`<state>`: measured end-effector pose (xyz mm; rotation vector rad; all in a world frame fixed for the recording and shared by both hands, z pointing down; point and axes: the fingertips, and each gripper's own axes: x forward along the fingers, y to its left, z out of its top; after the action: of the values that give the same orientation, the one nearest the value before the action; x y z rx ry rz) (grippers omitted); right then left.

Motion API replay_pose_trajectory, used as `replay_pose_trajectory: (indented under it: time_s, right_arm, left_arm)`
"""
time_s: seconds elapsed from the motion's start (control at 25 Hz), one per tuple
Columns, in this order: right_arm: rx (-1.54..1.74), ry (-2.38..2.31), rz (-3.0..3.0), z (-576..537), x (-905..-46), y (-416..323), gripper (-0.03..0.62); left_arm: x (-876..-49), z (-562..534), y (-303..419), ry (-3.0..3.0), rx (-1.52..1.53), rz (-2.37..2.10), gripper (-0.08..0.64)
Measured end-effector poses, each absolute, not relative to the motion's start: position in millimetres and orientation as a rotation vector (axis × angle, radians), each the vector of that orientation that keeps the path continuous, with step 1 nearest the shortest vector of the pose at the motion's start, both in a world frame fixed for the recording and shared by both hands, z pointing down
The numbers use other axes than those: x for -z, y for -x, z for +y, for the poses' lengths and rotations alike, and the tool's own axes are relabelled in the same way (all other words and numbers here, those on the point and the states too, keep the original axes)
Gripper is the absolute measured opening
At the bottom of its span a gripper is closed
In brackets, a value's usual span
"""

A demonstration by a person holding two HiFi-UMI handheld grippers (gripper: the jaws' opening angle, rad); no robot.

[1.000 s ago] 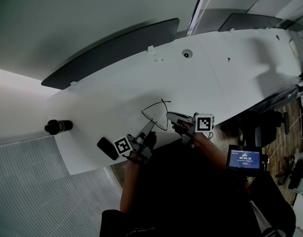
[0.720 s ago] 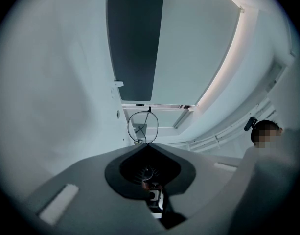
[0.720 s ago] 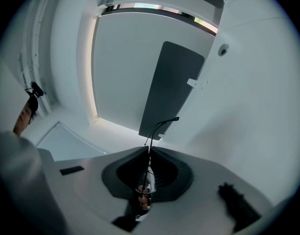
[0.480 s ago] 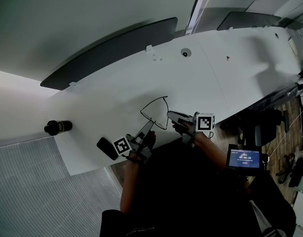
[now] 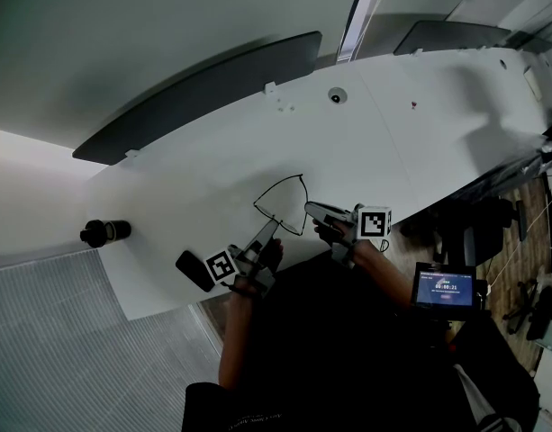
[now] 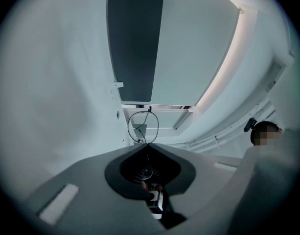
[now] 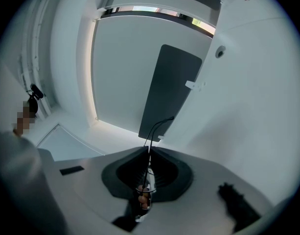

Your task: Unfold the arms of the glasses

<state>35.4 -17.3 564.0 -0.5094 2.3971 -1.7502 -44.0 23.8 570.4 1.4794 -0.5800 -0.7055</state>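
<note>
**Head view.** The glasses (image 5: pixel 277 204) show as a thin black wire outline between the tips of the two grippers, over the near edge of the white table (image 5: pixel 194 165). The outline forms a closed, roughly three-cornered loop. Its narrow corner points away from both tools, toward the far side of the table. Its broad side runs across from the left gripper (image 5: pixel 274 224) to the right gripper (image 5: pixel 308 208). Whether the frame rests on the table or is held clear of it cannot be told.

**Left gripper view.** The jaws of the left gripper (image 6: pixel 147 144) are pressed together on the wire of the glasses (image 6: pixel 143 126). One lens ring stands upright just beyond the tips, seen nearly face-on.

**Right gripper view.** The jaws of the right gripper (image 7: pixel 149 149) are clamped on the glasses (image 7: pixel 157 127). Two fine strands run straight ahead from the tips, along the tool's own line. They lie close together and bend to the right at their far ends. The long axis of this part therefore lies fore-and-aft from the right tool and points away from the person.

**Surroundings.** A flat black slab (image 5: pixel 195 270) lies beside the left gripper's outer side, behind its tips. A black cylinder (image 5: pixel 105 231) lies well apart, farther out on that same side.
</note>
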Motion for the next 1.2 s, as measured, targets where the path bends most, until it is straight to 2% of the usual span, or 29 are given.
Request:
replay_pose_trajectory:
  time_s: [1.2]
  right_arm:
    - [1.748,0.545,2.374,-18.0,-568.0,-45.1,0.018]
  left_arm:
    - [-575.1,22.9,52.7,-1.474,0.727,-0.616,0.012]
